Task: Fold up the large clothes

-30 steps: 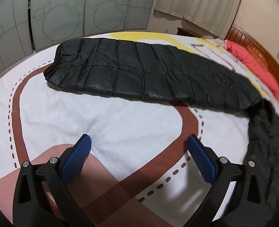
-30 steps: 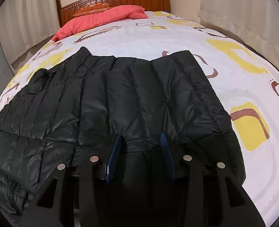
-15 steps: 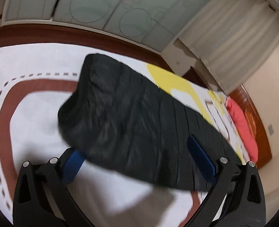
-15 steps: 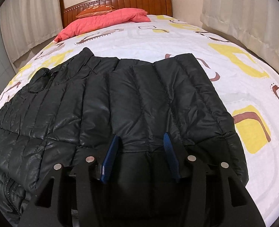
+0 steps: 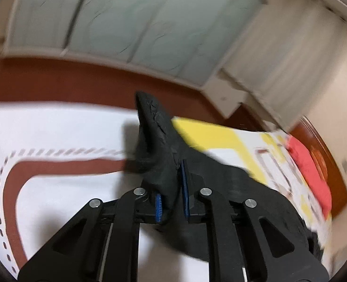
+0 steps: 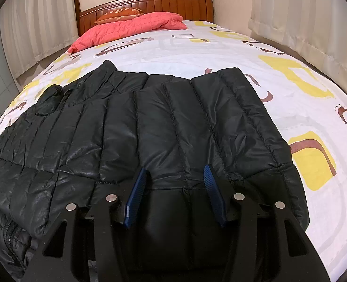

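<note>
Your left gripper has just snapped closed on the black quilted puffer jacket. A second ago its jaws stood wide over bare sheet, with the long sleeve lying flat ahead; now the blue pads pinch a bunched end of that sleeve, which stands up off the white bed sheet with brown and yellow shapes. The view is blurred, so how deep the bite goes is hard to tell.

Your right gripper has hardly changed: its jaws have opened slightly and stand at a middling width astride the jacket's hem, pads resting on the fabric but not clamping it. The jacket body lies spread across the bed, collar toward the coral quilted blanket at the wooden headboard.

With the sleeve in hand, the fold can likely start: carry it across onto the body while your right side steadies the hem. Slippery shell fabric may slide from a shallow pinch.
</note>
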